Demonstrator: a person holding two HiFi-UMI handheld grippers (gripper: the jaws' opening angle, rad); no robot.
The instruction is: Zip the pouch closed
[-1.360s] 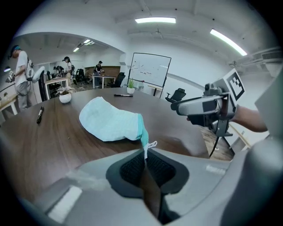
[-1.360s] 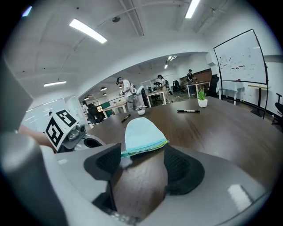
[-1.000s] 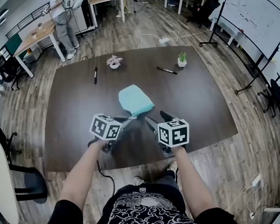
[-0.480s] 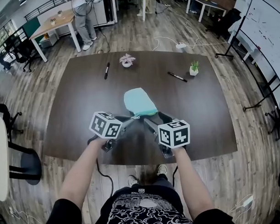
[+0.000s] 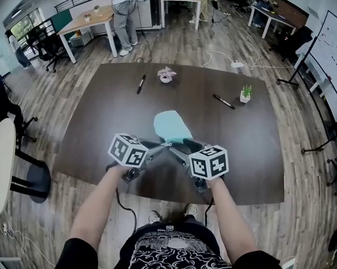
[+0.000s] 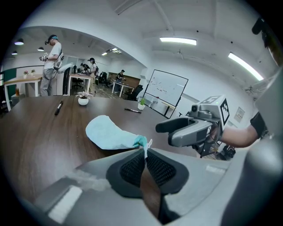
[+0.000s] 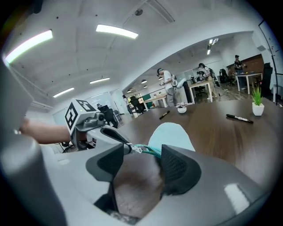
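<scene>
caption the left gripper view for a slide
Left gripper shut on the zipper pull of a light-blue pouch on a dark table; right gripper beside it, open jaws just closing, nothing gripped.

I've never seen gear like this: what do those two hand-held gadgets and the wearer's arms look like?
The left gripper and right gripper are grey with black textured pads. Each carries a white cube of black square markers. A black cable hangs from the left one. The T-shirt is black and short-sleeved, with white print.

Pouch (image 7: 172,132) near end hidden behind right gripper (image 7: 141,152) fingers (image 7: 179,170); zipper (image 7: 148,149) extent unclear.
</scene>
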